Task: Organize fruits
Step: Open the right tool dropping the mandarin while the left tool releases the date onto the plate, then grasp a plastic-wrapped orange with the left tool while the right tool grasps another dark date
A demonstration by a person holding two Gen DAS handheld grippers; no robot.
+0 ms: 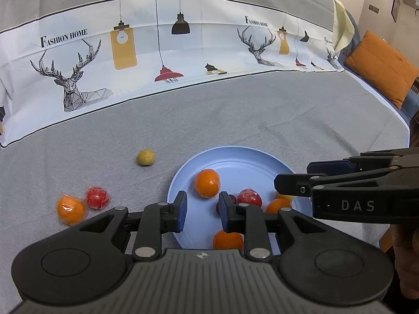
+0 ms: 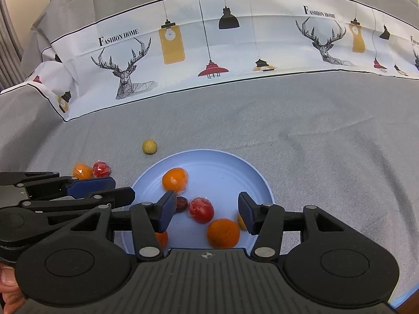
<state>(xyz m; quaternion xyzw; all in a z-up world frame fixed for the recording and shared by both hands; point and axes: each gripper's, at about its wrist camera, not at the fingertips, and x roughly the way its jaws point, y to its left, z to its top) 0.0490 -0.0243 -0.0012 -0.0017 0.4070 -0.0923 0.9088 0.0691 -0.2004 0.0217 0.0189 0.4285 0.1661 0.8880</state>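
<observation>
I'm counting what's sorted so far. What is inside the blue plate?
On the blue plate: three oranges, a red fruit, a dark one and a yellowish piece, the last two partly covered by the right hand-held gripper.

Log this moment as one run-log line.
left gripper: open, empty, over blue plate | right gripper: open, empty, over plate | off plate: yellow fruit, wrapped orange, wrapped red fruit
</observation>
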